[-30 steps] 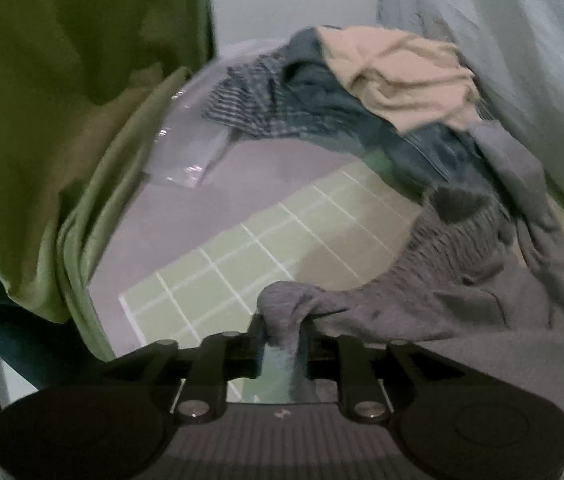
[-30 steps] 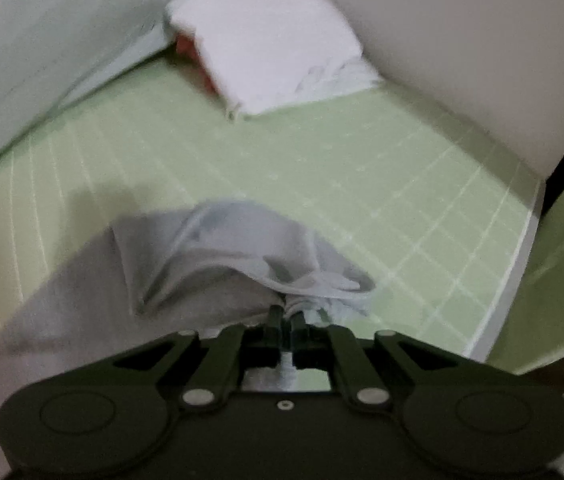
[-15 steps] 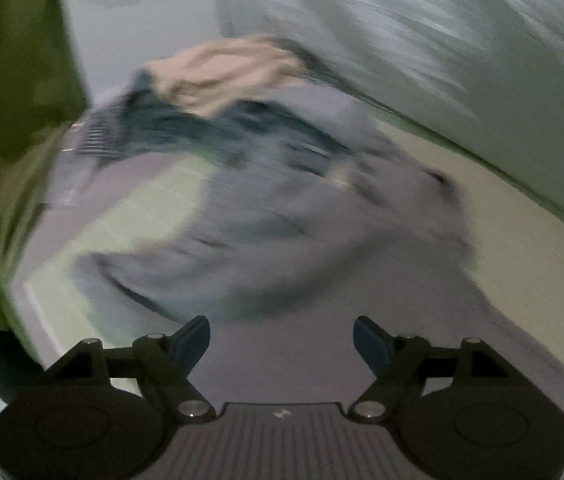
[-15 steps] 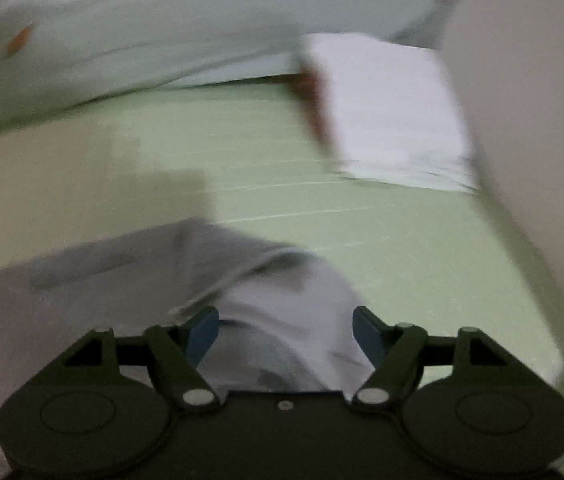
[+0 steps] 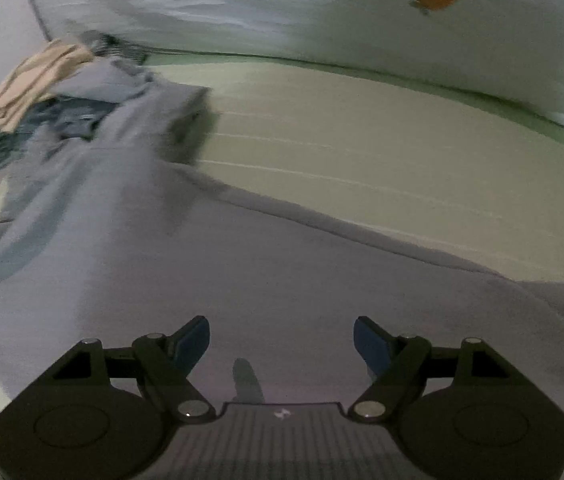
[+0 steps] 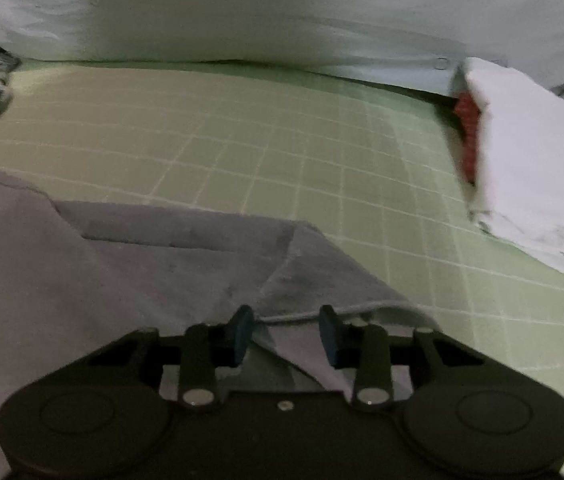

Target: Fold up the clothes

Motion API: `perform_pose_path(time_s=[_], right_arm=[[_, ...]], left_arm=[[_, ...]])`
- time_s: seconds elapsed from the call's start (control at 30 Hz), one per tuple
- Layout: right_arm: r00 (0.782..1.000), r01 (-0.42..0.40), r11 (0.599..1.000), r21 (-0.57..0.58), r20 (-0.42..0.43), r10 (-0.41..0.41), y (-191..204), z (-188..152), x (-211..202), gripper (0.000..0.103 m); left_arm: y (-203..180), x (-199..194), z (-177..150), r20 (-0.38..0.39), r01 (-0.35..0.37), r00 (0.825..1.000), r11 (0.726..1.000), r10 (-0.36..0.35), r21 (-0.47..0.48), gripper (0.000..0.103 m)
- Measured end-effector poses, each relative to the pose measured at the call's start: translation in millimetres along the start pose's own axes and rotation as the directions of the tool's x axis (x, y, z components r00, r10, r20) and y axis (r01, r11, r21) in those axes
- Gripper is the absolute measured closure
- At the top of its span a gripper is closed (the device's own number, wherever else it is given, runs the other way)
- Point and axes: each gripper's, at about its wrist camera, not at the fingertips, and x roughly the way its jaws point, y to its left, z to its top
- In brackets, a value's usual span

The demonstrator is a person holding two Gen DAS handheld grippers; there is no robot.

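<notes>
A home bedroom, with laundry lying on a bed.

A pale green sheet with a white grid is covering a soft, wide surface that is reading as a bed, and a light duvet or pillow printed with small orange carrots is bunching up along the sheet's far edge. A folded white garment is sitting on the sheet's right side, over something red. At the sheet's far left, a loose heap of unfolded clothes, beige, denim blue and checked, is waiting. A grey garment is spreading across the sheet's near part. Nothing here is suggesting a shop or workshop.
</notes>
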Motion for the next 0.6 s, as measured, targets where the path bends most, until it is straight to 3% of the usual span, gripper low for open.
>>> perform_pose_path(time_s=[0.1,0.17,0.27,0.33,0.4,0.53,0.6], right_arm=[[0.997,-0.083,0.996,0.043,0.006,0.082,-6,4,-2,0.047],[0.996,-0.090,0.995,0.045,-0.002,0.090,-7,5,1,0.048],[0.997,-0.072,0.997,0.024,-0.028,0.072,-3,9,9,0.065],[0.998,-0.060,0.998,0.000,-0.029,0.060,-1,9,11,0.088],[0.999,-0.036,0.999,-0.023,-0.010,0.036,-6,11,8,0.101],[0.997,0.006,1.000,-0.004,0.071,-0.006,-35,29,-5,0.102],[0.991,0.061,0.998,0.025,0.116,-0.064,-57,45,-7,0.102]], left_arm=[[-16,4,-7,-0.008,-0.001,1.000,1.000,0.001,0.016,0.023],[-23,7,-14,-0.024,-0.007,1.000,1.000,0.007,0.005,0.023],[-25,12,-23,-0.070,-0.003,0.998,1.000,0.002,-0.026,0.023],[-23,12,-27,-0.066,-0.005,0.998,0.999,0.002,-0.039,0.020],[-21,13,-29,-0.070,-0.003,0.998,0.999,0.000,-0.047,0.018],[-15,16,-31,-0.079,-0.002,0.997,0.995,-0.006,-0.101,0.012],[-15,15,-32,-0.081,-0.008,0.997,0.994,0.000,-0.108,0.010]])
